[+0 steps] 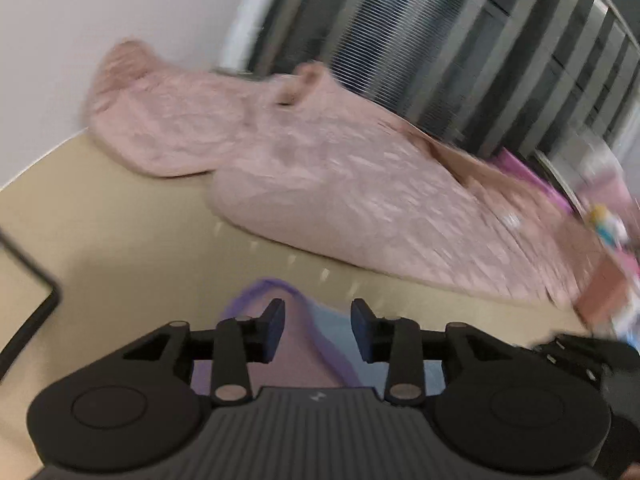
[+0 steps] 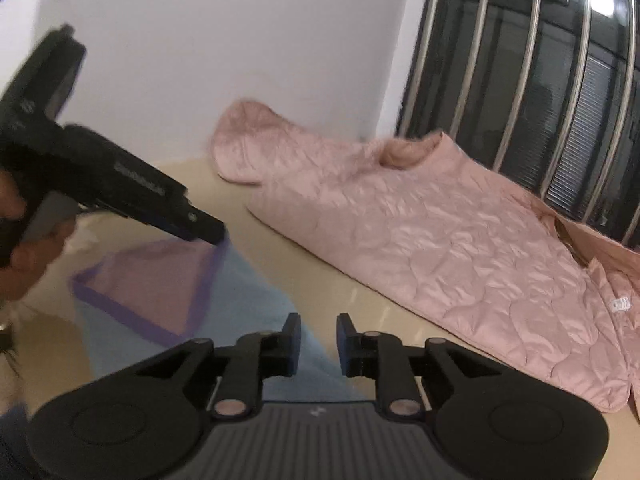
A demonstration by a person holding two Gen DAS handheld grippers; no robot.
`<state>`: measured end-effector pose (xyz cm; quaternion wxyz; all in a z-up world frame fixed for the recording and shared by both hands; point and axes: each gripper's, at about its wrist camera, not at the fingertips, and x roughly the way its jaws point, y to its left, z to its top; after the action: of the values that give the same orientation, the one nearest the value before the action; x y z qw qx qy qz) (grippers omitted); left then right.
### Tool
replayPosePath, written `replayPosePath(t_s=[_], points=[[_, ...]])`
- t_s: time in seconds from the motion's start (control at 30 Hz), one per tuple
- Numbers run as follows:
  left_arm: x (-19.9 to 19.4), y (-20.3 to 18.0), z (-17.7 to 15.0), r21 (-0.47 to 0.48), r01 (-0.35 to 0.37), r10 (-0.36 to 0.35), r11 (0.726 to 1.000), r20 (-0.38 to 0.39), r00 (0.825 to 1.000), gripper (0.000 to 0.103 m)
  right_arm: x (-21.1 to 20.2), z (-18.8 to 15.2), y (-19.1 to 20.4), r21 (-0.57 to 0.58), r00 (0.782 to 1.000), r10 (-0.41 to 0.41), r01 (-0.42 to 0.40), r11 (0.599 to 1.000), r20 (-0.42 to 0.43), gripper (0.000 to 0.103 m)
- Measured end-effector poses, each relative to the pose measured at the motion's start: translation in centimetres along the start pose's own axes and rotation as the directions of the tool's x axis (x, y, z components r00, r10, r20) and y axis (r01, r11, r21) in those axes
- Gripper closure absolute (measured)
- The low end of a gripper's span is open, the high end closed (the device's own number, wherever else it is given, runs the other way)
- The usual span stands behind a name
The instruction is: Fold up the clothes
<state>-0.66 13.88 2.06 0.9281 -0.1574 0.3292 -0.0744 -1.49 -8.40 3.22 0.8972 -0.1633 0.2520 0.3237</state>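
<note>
A small garment, light blue and pink with purple trim (image 2: 168, 292), lies flat on the beige table (image 2: 320, 272). It also shows in the left wrist view (image 1: 316, 332), under my left gripper (image 1: 318, 330), which is open with the cloth between and below its jaws. In the right wrist view the left gripper's tip (image 2: 212, 234) sits at the garment's far corner. My right gripper (image 2: 318, 344) is open, just over the garment's near blue part. A pink quilted jacket (image 2: 460, 240) lies spread behind, also in the left wrist view (image 1: 340, 184).
A white wall (image 2: 240, 40) runs behind the table. A dark window with metal bars (image 2: 540, 80) is at the right. A dark-edged flat object (image 1: 28, 300) lies at the table's left. Colourful items (image 1: 608, 240) sit past the jacket's right end.
</note>
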Motion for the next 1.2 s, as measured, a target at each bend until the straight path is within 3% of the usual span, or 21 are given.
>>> replayPosePath(t_s=[0.03,0.1,0.13,0.17,0.33,0.47,0.63,0.7,0.83,0.87,0.97,1.0,1.07,1.13,1.2], points=[[0.7,-0.7,-0.1,0.041,0.007,-0.005,0.999,-0.029,1.0,0.068,0.0,0.0,0.0,0.018,1.0,0.028,-0.028,0.999,-0.006,0.085],[2.2,-1.6,-0.3,0.074,-0.008,0.014,0.997,-0.072,0.997,0.081,0.8,-0.3,0.3,0.031,0.998,0.044,-0.043,0.999,-0.034,0.087],[2.7,-1.8,-0.3,0.093,-0.029,0.034,0.995,-0.058,0.998,0.096,1.3,-0.4,0.5,0.034,0.998,0.045,-0.043,0.998,-0.049,0.087],[2.9,-1.7,-0.2,0.095,-0.052,0.058,0.994,-0.053,0.997,0.101,1.5,-0.5,0.7,0.037,0.998,0.042,-0.041,0.998,-0.052,0.087],[2.8,-0.8,-0.1,0.102,-0.16,0.162,0.982,-0.017,0.987,0.103,-2.2,-1.3,-0.4,0.113,1.0,-0.01,0.009,0.994,0.011,0.087],[1.6,0.1,-0.8,0.076,-0.19,0.19,0.979,0.004,0.982,0.103,-3.5,-4.3,-2.4,0.199,0.989,-0.126,0.139,0.97,-0.076,0.086],[0.1,0.1,-1.1,0.055,-0.251,0.251,0.967,0.0,0.968,0.103,-6.7,-6.4,-2.8,0.262,0.989,-0.145,0.142,0.955,-0.008,0.086],[-0.8,-0.9,-0.8,0.042,-0.21,0.21,0.977,0.017,0.978,0.102,-6.7,-6.6,-3.3,0.272,0.989,-0.15,0.15,0.951,-0.021,0.086],[-0.6,-4.9,-0.1,0.165,-0.082,0.076,0.983,0.043,0.996,0.09,-6.2,-7.0,-3.6,0.253,0.986,-0.164,0.169,0.953,-0.043,0.085],[0.2,-5.9,-0.1,0.189,-0.051,0.047,0.981,0.029,0.998,0.085,-6.2,-7.2,-3.3,0.246,0.985,-0.168,0.171,0.954,-0.033,0.085],[3.4,-8.0,-0.6,0.247,-0.017,0.032,0.969,-0.056,0.998,0.086,-7.4,-7.4,-3.3,0.293,0.98,-0.201,0.189,0.937,0.01,0.087],[4.1,-8.4,-1.0,0.264,-0.043,0.062,0.964,-0.064,0.996,0.086,-8.9,-7.5,-3.3,0.328,0.966,-0.251,0.217,0.92,0.066,0.087],[4.5,-8.5,-1.8,0.284,-0.089,0.106,0.955,-0.045,0.993,0.085,-12.5,-8.1,-4.1,0.388,0.913,-0.39,0.319,0.865,0.117,0.087],[4.1,-8.0,-2.1,0.267,-0.095,0.107,0.959,-0.03,0.994,0.085,-14.6,-9.3,-6.1,0.417,0.858,-0.51,0.441,0.795,0.065,0.087],[3.8,-7.6,-2.2,0.25,-0.113,0.121,0.962,-0.017,0.992,0.088,-15.5,-11.4,-9.1,0.463,0.822,-0.569,0.512,0.724,-0.019,0.083]])
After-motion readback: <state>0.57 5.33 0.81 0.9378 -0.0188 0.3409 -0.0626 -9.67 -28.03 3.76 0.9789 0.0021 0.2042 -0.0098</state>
